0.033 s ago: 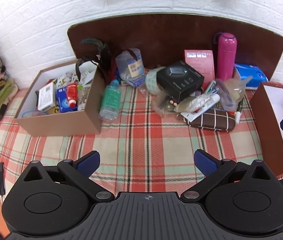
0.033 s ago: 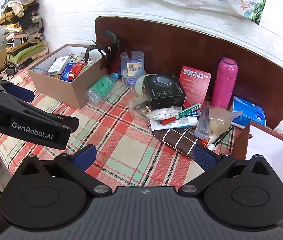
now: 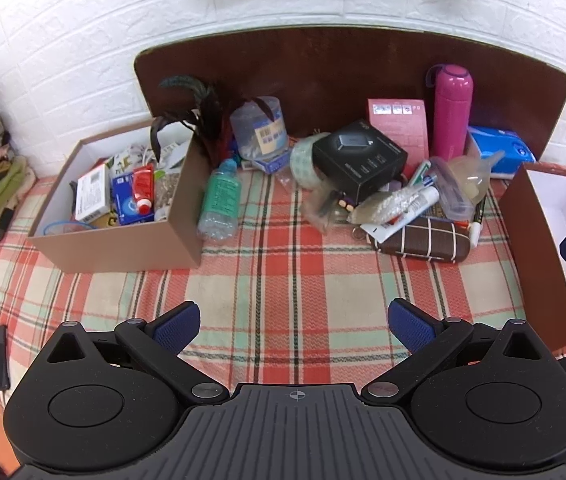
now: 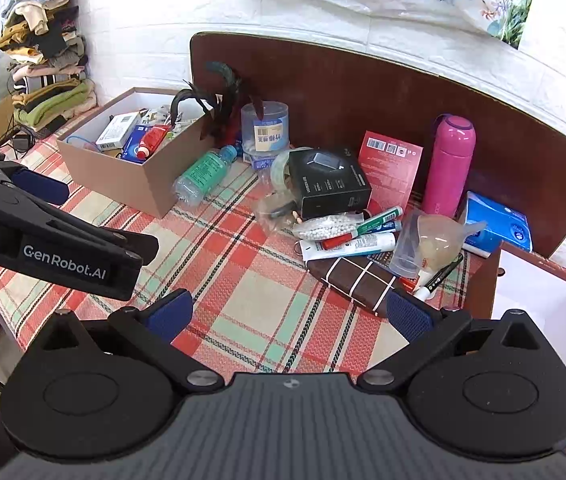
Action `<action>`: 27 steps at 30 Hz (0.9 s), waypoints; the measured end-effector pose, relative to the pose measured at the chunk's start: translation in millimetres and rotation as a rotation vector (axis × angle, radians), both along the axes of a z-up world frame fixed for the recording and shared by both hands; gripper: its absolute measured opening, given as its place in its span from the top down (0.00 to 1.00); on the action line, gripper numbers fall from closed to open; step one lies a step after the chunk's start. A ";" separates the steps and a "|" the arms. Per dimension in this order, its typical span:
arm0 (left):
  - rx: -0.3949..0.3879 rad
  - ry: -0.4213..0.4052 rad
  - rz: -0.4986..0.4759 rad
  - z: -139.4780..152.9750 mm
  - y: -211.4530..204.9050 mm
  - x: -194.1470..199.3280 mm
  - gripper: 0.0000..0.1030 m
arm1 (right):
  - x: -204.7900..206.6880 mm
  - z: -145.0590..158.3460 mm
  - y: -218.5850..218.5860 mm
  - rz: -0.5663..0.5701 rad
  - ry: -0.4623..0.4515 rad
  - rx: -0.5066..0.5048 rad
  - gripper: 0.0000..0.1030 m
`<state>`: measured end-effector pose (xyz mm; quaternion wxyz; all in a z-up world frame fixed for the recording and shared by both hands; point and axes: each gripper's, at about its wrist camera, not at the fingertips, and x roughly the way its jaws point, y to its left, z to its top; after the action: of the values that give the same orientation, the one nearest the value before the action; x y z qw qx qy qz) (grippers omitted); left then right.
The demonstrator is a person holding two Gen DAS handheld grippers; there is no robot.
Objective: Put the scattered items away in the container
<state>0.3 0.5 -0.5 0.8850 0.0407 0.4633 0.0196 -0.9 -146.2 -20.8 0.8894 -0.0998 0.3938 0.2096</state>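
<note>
Both grippers empty, jaws spread wide, above the plaid tablecloth point(image 3: 283, 280). Left gripper point(image 3: 291, 324) over bare cloth, centre front; right gripper point(image 4: 289, 312) just short of the brown striped case point(image 4: 351, 278).

Cardboard box point(image 3: 123, 240) at left, partly filled: white carton, blue packet, red tube inside. Green-labelled bottle point(image 3: 221, 204) lies on its side, touching the box's right wall.

Clutter heap at centre-right: black carton point(image 3: 359, 160) tilted on a tape roll point(image 3: 303, 156), toothpaste tubes, bag of white beads point(image 4: 327, 228). Pink flask point(image 3: 452, 114) upright by the headboard. 2nd box, white-lined point(image 3: 543, 240), at far right.
</note>
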 end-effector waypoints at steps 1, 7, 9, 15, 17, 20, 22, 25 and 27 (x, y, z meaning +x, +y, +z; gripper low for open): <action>-0.001 -0.001 0.000 -0.3 0.3 0.2 0.00 | 2.6 2.3 -0.2 0.000 -0.001 0.002 0.01; -0.004 -0.004 -0.001 -1.9 2.2 1.5 0.00 | 5.4 5.2 0.5 0.003 -0.006 0.000 0.01; -0.005 -0.005 -0.001 -2.5 2.8 1.9 0.00 | 5.1 4.8 1.7 0.005 -0.009 -0.003 0.01; -0.006 -0.008 0.003 -5.3 3.7 -0.7 0.00 | 2.2 -0.9 0.0 0.005 -0.013 -0.001 0.00; -0.006 -0.008 0.005 -6.5 3.7 -2.4 0.00 | 0.6 -1.9 0.3 0.008 -0.014 0.000 0.00; -0.006 -0.009 0.008 -7.1 4.0 -3.3 0.00 | -0.6 -2.6 0.7 0.011 -0.012 0.000 0.00; -0.006 -0.009 0.010 -6.5 3.3 -2.8 0.00 | -0.6 -2.9 0.6 0.011 -0.010 0.001 0.00; -0.007 -0.007 0.014 -7.2 2.4 -2.9 0.00 | 0.4 -3.2 0.7 0.011 -0.005 0.001 0.00; -0.008 -0.006 0.016 -8.0 1.9 -3.7 0.00 | -0.4 -3.7 0.6 0.011 -0.004 0.001 0.00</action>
<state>-3.4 2.4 -8.5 0.8863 0.0334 0.4613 0.0250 -1.3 -145.6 -24.6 0.8890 -0.1021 0.3915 0.2143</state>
